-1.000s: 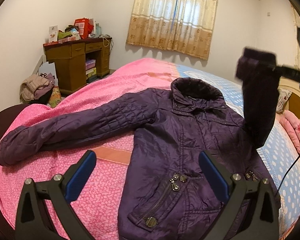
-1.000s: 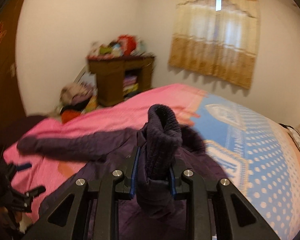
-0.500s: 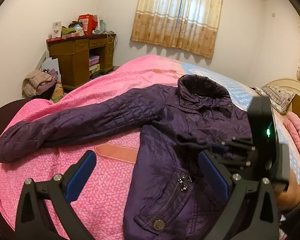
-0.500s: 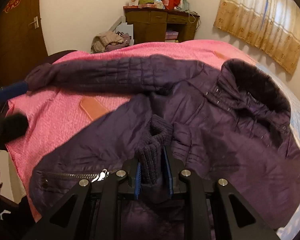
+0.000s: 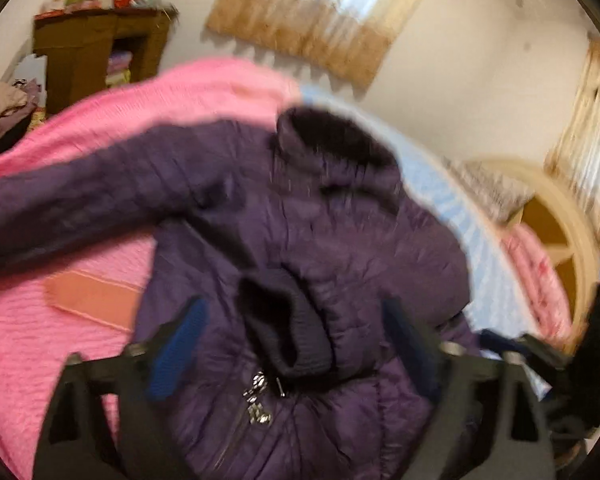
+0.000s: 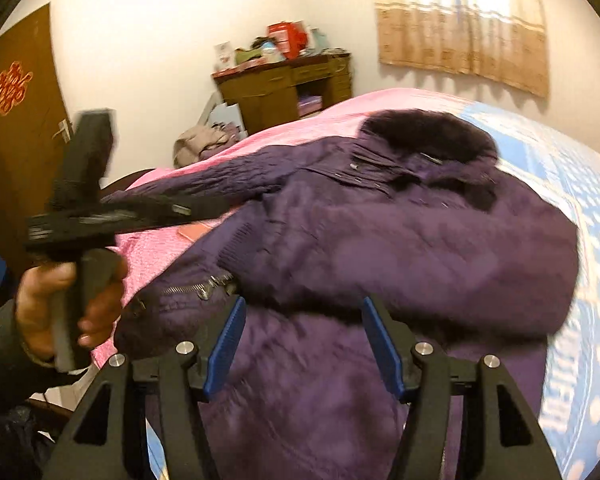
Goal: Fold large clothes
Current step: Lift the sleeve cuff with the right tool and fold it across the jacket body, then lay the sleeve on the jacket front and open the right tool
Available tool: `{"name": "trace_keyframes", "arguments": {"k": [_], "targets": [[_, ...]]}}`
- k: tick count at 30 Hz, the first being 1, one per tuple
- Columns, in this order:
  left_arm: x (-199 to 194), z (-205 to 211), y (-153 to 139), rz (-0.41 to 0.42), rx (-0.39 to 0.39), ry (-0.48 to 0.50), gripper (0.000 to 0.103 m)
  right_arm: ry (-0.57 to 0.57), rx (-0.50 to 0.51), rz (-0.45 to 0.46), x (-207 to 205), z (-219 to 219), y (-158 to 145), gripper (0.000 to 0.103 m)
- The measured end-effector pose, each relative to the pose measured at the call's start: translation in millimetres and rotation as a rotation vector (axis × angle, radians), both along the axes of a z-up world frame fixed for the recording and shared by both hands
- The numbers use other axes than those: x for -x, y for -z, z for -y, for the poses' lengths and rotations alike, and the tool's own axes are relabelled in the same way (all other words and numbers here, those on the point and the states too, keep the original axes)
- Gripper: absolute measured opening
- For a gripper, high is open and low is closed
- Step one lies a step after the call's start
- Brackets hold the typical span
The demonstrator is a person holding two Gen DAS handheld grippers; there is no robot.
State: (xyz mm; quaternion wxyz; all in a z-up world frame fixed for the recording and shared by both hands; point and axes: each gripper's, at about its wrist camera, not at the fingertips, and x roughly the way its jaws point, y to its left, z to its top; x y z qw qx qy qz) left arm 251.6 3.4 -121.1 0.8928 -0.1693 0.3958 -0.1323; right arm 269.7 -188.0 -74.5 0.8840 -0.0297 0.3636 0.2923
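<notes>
A purple quilted jacket [image 5: 340,240] [image 6: 420,240] lies face up on the bed, dark furry collar [image 5: 332,144] at the far end. One sleeve [image 5: 80,208] stretches out to the left. The other sleeve is folded over the chest, its dark knit cuff [image 5: 284,332] resting near the zip. My left gripper [image 5: 292,344] hangs over that cuff with its jaws closing; the cuff lies between the blue pads without touching them. My right gripper [image 6: 304,344] hovers above the jacket's lower front, jaws opening, nothing between them. Both views are motion-blurred.
The jacket rests on a pink bedspread [image 5: 40,320] beside a blue dotted sheet [image 6: 580,240]. A wooden desk [image 5: 96,52] and a heap of clothes [image 5: 4,108] stand by the far wall. A headboard [image 5: 560,220] is at right, a brown door [image 6: 12,120] at left.
The right gripper brought the raised sleeve down onto the jacket's front, let go of the cuff and drew back. The left gripper moved in over the cuff and its jaws narrowed.
</notes>
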Motion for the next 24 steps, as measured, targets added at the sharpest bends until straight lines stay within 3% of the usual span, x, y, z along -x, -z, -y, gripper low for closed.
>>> {"name": "trace_keyframes", "arguments": {"k": [1,3,6,9,12,17,21,24], "targets": [[-9,8,11,-0.037,-0.009,0.024,0.063,0.016,-0.011,-0.006,2,7,4,0.062],[-18,17,26,-0.096,-0.007,0.045,0.025,0.047,-0.031,-0.022,0,20,7,0.062],[-6,19,23,-0.048,0.035,0.046,0.012,0.102,-0.079,-0.040,-3,39,8,0.062],[14,15,3,0.020,-0.001,0.016,0.005,0.175,-0.115,-0.046,-10,59,6,0.062],[26,3,-8,0.044,-0.026,-0.004,0.006,0.256,-0.141,-0.057,-18,77,4,0.062],[31,-11,-3,0.051,-0.060,-0.031,0.005,0.329,-0.189,-0.075,-33,101,2,0.063],[35,-13,5,0.037,-0.064,-0.030,0.006,0.377,-0.153,-0.049,-62,112,-7,0.064],[36,-4,8,0.040,-0.114,0.003,0.006,0.372,-0.093,-0.033,-95,114,-16,0.064]]}}
